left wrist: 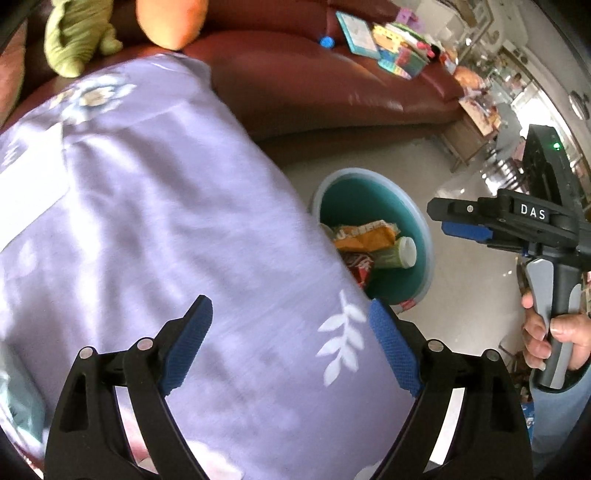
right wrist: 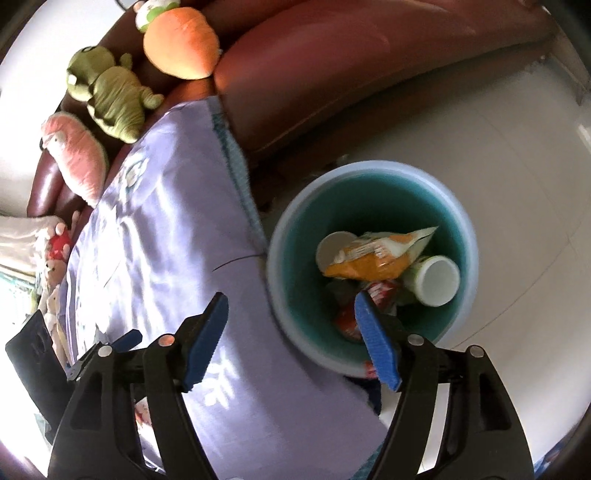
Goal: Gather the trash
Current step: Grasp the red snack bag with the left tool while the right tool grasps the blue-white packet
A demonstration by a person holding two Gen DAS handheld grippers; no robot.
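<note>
In the left wrist view, the left hand-held gripper [left wrist: 290, 347] is hanging with its two blue pads spread wide and nothing between them, over a lilac sheet [left wrist: 155, 206] printed with white leaves that is covering the near part of a dark red sofa [left wrist: 295, 85]. To the right of the sheet, one teal bin [left wrist: 417, 221] with a pale rim is standing on the light floor, and the trash is lying inside it: one orange snack bag [left wrist: 364, 236], one green cup [left wrist: 400, 253] with a white base lying on its side, and one red wrapper [left wrist: 356, 267] partly hidden by the sheet. Further right, the right hand-held gripper [left wrist: 448, 219] is showing side-on, held by one hand [left wrist: 554, 338] on its grey handle. Far on the sofa, one green plush toy [left wrist: 74, 37] and one orange plush [left wrist: 171, 20] are lying at the left, and a blurred heap of books is lying at the right. In the right wrist view, the right hand-held gripper [right wrist: 291, 339] is standing released, empty, its right pad over the near rim of the bin [right wrist: 280, 266]. Inside are the snack bag [right wrist: 373, 258], the cup [right wrist: 432, 280], one white disc [right wrist: 332, 245] and the red wrapper [right wrist: 380, 291]. Far left are lying three plush toys: the green one [right wrist: 110, 92], the orange one [right wrist: 181, 44] and one pink plush [right wrist: 77, 155].
</note>
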